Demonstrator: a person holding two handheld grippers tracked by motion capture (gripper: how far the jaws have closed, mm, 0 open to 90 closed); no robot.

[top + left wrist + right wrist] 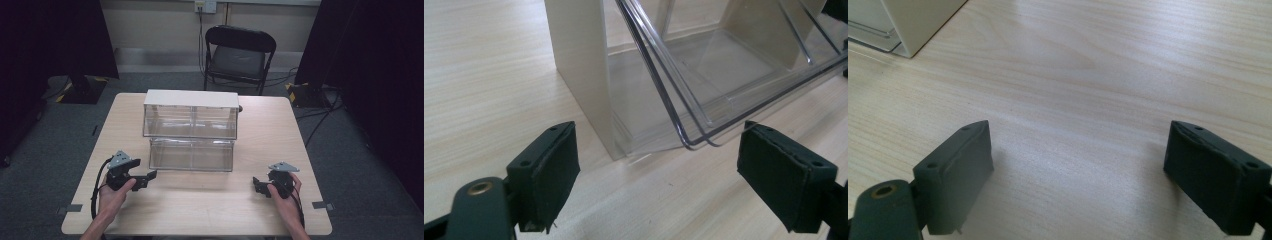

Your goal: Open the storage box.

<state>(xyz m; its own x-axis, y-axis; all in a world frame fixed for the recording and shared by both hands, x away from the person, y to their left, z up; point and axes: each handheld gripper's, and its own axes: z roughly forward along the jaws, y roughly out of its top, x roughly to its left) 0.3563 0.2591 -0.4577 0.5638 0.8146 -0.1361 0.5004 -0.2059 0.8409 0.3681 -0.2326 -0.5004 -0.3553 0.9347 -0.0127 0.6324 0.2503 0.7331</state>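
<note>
Clear lower drawer (pixel 192 155) juts out near the left gripper (pixel 658 172), which, like the right gripper (pixel 1079 175), gapes wide and empty; a careless sideways approach could shove the cabinet (pixel 191 100).

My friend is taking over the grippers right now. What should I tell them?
Left gripper: open, holds nothing, close to the lower left corner of the clear drawer cabinet, aimed at the bottom drawer.
Right gripper: open, holds nothing, over bare table, off the cabinet's right front corner.
Cabinet: mid-table, cream frame. The bottom drawer juts forward past the upper ones; the drawers look empty.
Done: nothing gripped yet.
Left: probably take hold of the bottom drawer, left gripper first.
</note>
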